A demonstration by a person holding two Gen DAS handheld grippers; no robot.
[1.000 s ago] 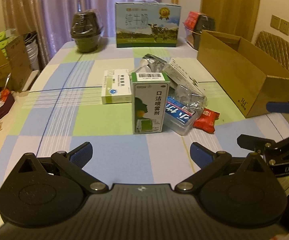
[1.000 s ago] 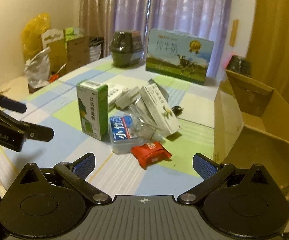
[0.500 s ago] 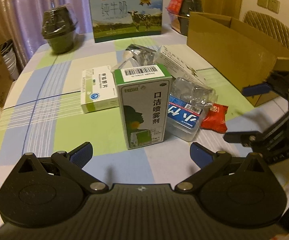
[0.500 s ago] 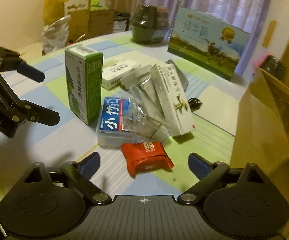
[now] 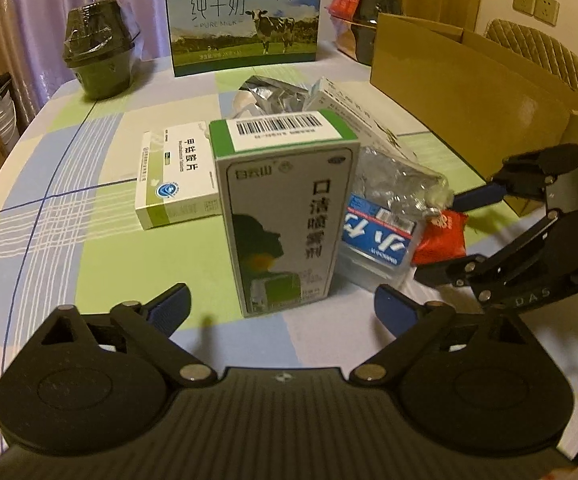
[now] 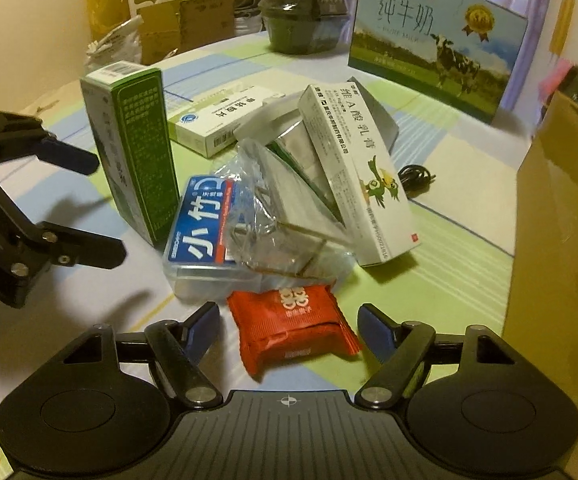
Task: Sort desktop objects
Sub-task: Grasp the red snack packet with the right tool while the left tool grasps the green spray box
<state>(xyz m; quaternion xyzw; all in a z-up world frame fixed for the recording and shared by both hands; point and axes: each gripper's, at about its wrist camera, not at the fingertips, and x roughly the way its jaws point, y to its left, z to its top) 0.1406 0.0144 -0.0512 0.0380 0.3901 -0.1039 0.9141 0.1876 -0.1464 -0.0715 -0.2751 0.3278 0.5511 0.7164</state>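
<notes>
Likely the red packet, soft and crinkly, is best pinched across its middle; the right gripper and left gripper are spread wide, empty.

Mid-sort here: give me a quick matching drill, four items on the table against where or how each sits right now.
Items:
1. green spray box
2. red snack packet
3. cardboard box
4. milk carton

States:
A. open, at the table's right side
B. between the right hand-held gripper's open fingers
C. upright before the left hand-held gripper
D. far end, by the curtain

Pairs: 1-C, 2-B, 3-A, 4-D
</notes>
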